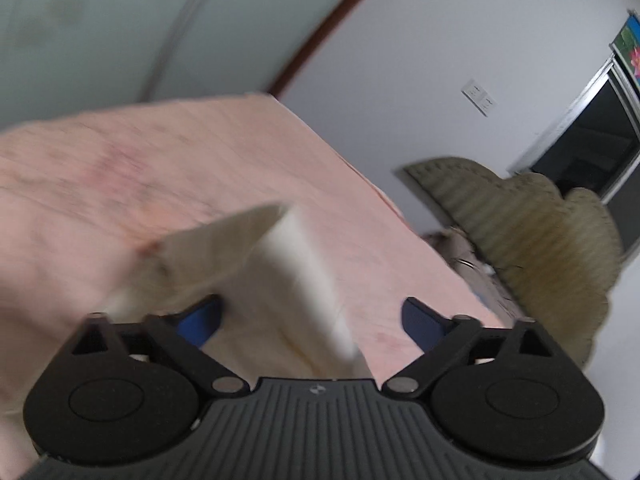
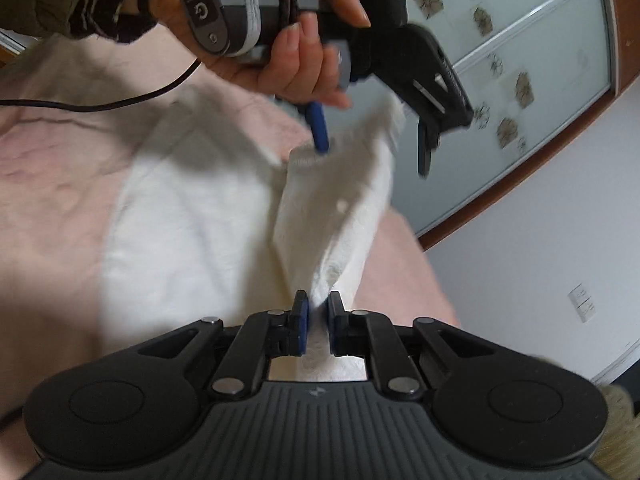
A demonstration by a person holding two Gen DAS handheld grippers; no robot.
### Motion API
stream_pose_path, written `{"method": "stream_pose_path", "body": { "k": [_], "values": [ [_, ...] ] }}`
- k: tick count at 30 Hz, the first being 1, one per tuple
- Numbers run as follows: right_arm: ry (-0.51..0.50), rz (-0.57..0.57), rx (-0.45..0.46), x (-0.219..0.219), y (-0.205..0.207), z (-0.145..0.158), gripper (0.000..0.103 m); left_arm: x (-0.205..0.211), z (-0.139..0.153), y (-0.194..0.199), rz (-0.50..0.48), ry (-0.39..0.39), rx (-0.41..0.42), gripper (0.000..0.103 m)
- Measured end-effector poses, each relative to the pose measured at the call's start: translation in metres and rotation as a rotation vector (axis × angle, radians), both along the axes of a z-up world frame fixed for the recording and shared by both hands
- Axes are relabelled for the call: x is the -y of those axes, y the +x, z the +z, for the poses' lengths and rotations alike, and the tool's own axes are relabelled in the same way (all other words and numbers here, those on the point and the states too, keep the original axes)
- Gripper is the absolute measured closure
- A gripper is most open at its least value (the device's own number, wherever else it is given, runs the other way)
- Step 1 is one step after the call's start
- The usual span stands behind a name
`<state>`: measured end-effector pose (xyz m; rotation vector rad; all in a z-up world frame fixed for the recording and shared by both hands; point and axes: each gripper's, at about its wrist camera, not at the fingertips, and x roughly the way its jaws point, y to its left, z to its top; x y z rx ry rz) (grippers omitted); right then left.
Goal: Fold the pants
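White pants (image 2: 188, 216) lie on the pink bed sheet (image 2: 48, 184), one edge lifted into a taut band. My right gripper (image 2: 318, 320) is shut on the near end of that band. My left gripper (image 2: 372, 144), held by a hand at the top of the right wrist view, has its jaws wide apart, one blue finger (image 2: 319, 128) touching the band's far end. In the left wrist view the left gripper (image 1: 312, 316) is open, and a blurred fold of the pants (image 1: 288, 264) hangs between its fingers without being clamped.
The pink sheet (image 1: 120, 168) covers the bed. A padded olive headboard (image 1: 532, 232) stands at the right. Glass wardrobe doors (image 2: 520, 80) and a white wall with a socket (image 2: 582, 300) are behind. A black cable (image 2: 100, 104) trails across the sheet.
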<state>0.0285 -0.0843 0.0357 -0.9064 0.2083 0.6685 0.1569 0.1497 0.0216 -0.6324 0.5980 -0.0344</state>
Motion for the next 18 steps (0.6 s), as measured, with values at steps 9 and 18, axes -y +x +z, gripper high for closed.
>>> {"method": "stream_pose_path", "body": {
  "k": [9,18],
  "values": [
    [0.09,-0.029,-0.144,-0.006,-0.028,0.007,0.094,-0.035,-0.035,-0.056,-0.014,0.102,-0.092,0.096],
    [0.131,-0.086,-0.3,-0.023,-0.039,-0.003,0.091,0.001,-0.058,-0.075,-0.062,0.512,-0.043,0.079]
  ]
}}
